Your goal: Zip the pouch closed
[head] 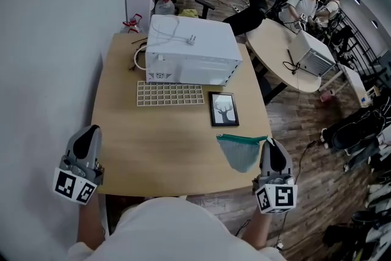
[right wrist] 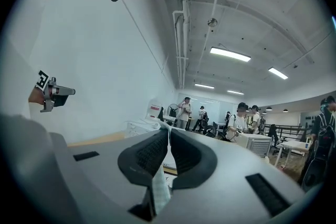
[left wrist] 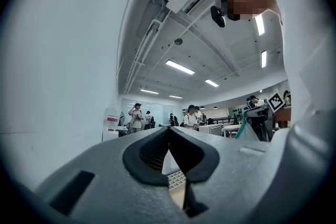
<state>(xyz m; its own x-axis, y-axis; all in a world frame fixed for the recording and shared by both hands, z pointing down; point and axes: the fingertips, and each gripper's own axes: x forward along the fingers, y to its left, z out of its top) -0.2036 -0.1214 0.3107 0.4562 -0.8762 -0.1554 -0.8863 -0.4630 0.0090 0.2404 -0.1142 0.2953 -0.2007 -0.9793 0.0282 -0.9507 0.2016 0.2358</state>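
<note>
A teal mesh pouch [head: 240, 151] with a green zipper edge hangs over the table's front right corner. My right gripper [head: 269, 142] is shut on the pouch's right end; in the right gripper view, mesh fabric [right wrist: 159, 189] shows pinched between the closed pads [right wrist: 152, 152]. My left gripper [head: 91, 129] is held at the table's front left edge, far from the pouch. It is shut with nothing between its pads [left wrist: 152, 152]. The left gripper view shows the pouch [left wrist: 245, 131] small at the right.
On the wooden table [head: 159, 143] stand a white boxy appliance [head: 192, 49], a cream grid tray [head: 170, 93] and a small framed picture [head: 224, 109]. A white wall runs along the left. A round table [head: 281, 46] and several people are at the back right.
</note>
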